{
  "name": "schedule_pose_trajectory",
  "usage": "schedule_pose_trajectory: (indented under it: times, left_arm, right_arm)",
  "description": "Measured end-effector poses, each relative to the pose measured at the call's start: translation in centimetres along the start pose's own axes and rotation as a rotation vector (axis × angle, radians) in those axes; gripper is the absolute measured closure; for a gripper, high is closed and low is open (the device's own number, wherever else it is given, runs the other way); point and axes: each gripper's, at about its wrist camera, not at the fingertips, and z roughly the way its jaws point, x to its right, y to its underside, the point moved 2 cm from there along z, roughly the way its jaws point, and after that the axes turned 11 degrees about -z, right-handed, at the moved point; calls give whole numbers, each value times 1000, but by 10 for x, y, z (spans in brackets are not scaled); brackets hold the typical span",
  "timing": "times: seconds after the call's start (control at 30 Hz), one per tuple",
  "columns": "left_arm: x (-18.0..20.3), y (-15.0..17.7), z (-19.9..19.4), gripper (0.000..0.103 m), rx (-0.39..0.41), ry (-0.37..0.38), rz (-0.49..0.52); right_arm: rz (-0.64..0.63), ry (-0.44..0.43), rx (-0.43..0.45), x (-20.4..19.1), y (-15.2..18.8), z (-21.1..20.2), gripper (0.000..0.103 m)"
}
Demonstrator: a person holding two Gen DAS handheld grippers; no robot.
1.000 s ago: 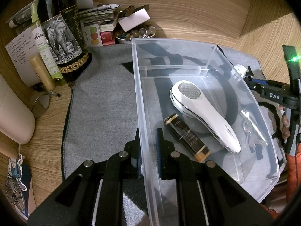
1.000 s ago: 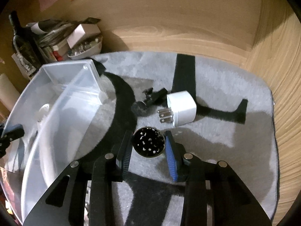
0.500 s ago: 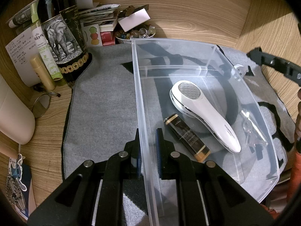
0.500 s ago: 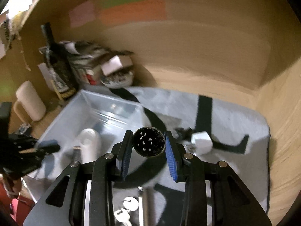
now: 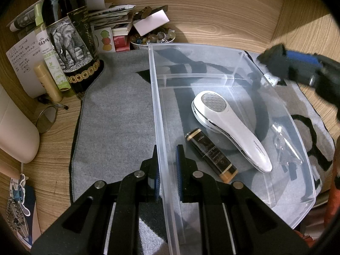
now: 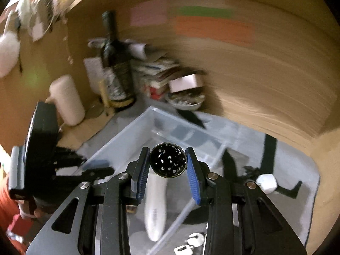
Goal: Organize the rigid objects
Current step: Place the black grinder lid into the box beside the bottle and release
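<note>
My left gripper [image 5: 166, 161] is shut on the near-left wall of a clear plastic bin [image 5: 155, 97] that sits on a grey mat. Inside the bin lie a white handheld shaver [image 5: 231, 129], a black and gold tube [image 5: 210, 155] and a clear plastic piece [image 5: 284, 146]. My right gripper [image 6: 167, 165] is shut on a round black perforated disc [image 6: 168, 163] and holds it in the air above the bin [image 6: 131, 142]; it shows blurred at the right in the left wrist view [image 5: 301, 68]. A white plug adapter [image 6: 266, 183] lies on the mat to the right.
A dark wine bottle [image 5: 68, 38], paper stacks and a bowl of stones [image 5: 153, 38] crowd the far left corner. A cream cylinder [image 5: 14, 131] lies left of the mat. Keys [image 6: 191, 244] lie on the mat near the right gripper. Wooden walls enclose the desk.
My right gripper lifted the black disc off the mat and swung it left, up over the bin. The left gripper stayed clamped on the bin wall.
</note>
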Motion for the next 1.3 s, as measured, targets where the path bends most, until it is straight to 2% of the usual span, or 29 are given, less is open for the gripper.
schedule_pose_trajectory:
  times: [0.57,0.9,1.03,1.23,1.3]
  left_arm:
    - [1,0,0,92,1,-1,0]
    - [1,0,0,92,1,-1,0]
    - [0,0,0,92,1,-1,1]
    - [0,1,0,92,1,-1,-1]
    - [1,1,0,92,1,-1,0]
  right_arm:
    - [-109,-119,-221,-43,29,53,72]
    - [-105,-106,-232,-41,29,50,71]
    - [-95,-78,-211,-38,27,46,53]
    - [-66,-54,-163,-28,19,35,44]
    - [-57,-38,-144,-25,16,31,35]
